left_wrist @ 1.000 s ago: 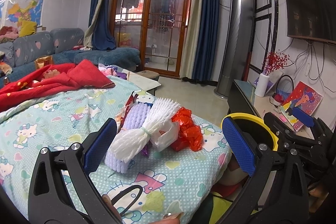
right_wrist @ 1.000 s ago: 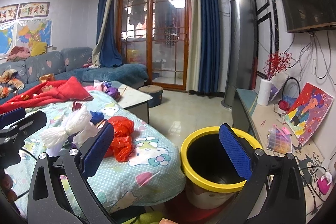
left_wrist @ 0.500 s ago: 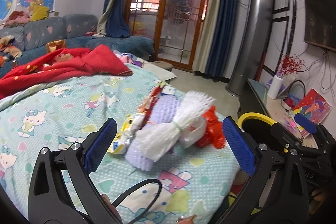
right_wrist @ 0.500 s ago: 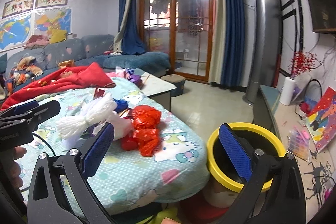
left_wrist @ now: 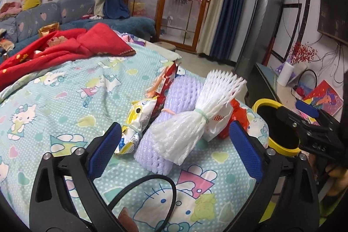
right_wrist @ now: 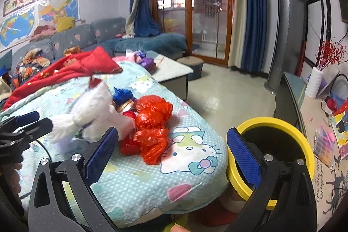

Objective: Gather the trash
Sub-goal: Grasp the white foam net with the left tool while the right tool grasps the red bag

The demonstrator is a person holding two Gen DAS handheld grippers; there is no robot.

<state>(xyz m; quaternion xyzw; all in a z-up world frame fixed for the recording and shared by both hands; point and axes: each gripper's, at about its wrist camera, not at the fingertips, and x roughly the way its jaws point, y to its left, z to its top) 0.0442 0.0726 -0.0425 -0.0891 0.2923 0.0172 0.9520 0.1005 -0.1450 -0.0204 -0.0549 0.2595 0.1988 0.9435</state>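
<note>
A heap of trash lies on the Hello Kitty cloth [left_wrist: 65, 101]: a white foam net bundle [left_wrist: 195, 119], a lilac foam net [left_wrist: 174, 101], a yellow snack wrapper [left_wrist: 136, 121], a red wrapper [left_wrist: 165, 84] and a red plastic bag [right_wrist: 152, 125]. A yellow-rimmed black bin [right_wrist: 276, 145] stands right of the table. My left gripper [left_wrist: 174, 149] is open, just short of the white bundle. My right gripper [right_wrist: 171, 153] is open and empty, between the red bag and the bin. The right gripper also shows in the left wrist view [left_wrist: 304, 123].
A red blanket [left_wrist: 65, 47] lies on the far left of the cloth. A grey sofa [right_wrist: 87, 38] stands behind. A low stone table [right_wrist: 171, 71], a tower fan [right_wrist: 280, 25] and a side shelf with a white vase [right_wrist: 315, 82] are to the right.
My left gripper has moved closer to the trash heap, which now sits larger between its fingers. My right gripper has swung left, so the bin sits further right and the red bag nearer.
</note>
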